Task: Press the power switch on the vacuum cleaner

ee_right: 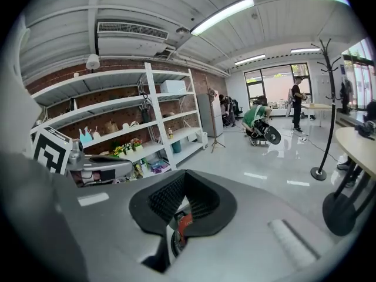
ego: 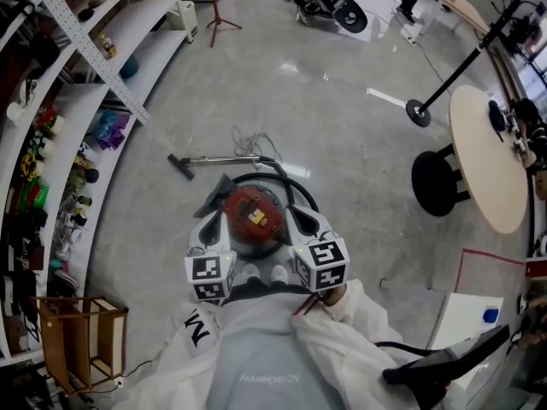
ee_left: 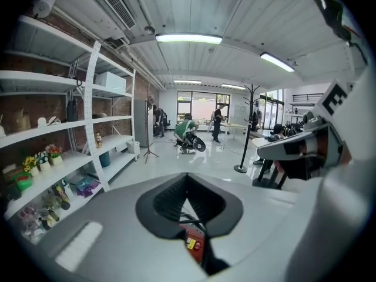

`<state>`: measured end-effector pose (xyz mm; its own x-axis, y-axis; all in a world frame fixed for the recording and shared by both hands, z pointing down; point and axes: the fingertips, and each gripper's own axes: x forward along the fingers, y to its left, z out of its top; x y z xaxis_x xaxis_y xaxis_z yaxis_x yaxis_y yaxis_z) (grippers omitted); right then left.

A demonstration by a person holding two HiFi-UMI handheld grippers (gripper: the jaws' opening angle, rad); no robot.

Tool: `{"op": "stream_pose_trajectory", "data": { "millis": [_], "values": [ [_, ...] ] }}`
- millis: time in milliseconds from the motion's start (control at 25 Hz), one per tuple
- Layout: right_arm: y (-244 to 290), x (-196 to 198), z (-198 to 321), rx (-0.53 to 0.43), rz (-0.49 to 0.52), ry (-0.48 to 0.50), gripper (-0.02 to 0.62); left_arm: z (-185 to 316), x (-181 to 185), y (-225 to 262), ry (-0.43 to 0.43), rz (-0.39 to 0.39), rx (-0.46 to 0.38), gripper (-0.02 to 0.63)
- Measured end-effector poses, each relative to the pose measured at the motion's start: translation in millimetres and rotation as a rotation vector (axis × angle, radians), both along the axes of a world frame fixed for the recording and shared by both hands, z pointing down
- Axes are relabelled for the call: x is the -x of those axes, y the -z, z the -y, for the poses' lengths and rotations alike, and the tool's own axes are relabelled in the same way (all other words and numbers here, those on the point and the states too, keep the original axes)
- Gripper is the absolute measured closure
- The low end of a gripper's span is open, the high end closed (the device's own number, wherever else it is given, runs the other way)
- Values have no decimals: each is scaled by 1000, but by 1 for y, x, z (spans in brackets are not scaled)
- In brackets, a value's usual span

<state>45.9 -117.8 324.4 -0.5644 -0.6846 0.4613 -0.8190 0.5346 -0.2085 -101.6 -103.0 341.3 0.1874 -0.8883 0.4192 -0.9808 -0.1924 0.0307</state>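
Your left gripper [ego: 214, 215] and right gripper [ego: 297, 218]: jaws together, empty, flanking red round canister vacuum cleaner [ego: 255, 214] on glossy grey floor [ego: 282, 101] just below you. Power switch not distinguishable from here. Risks: you hit wrong button; off-centre push rolls canister; tip skids off domed shell.

White coat [ego: 256, 353], dark lettering [ego: 196, 329]; grey left tongs [ego: 212, 222], right tongs [ego: 301, 222]; black-white marker cubes [ego: 323, 264].

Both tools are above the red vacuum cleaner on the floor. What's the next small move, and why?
Probably lower the right tool straight down toward the top of the vacuum cleaner. It and the left tool hang above the red body, not touching, jaws together and empty, so a closed tip can press. The switch itself is too small to pick out.
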Motion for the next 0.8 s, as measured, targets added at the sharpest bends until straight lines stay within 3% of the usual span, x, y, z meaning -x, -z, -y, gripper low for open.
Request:
{"op": "stream_pose_trajectory", "data": {
  "millis": [200,800],
  "values": [
    [16,-12,4,-36,22,-6,595,-2,-6,13,6,13,-31,606],
    [-1,-33,-18,2,59,0,595,-33,-27,10,20,44,-20,606]
  ]
}}
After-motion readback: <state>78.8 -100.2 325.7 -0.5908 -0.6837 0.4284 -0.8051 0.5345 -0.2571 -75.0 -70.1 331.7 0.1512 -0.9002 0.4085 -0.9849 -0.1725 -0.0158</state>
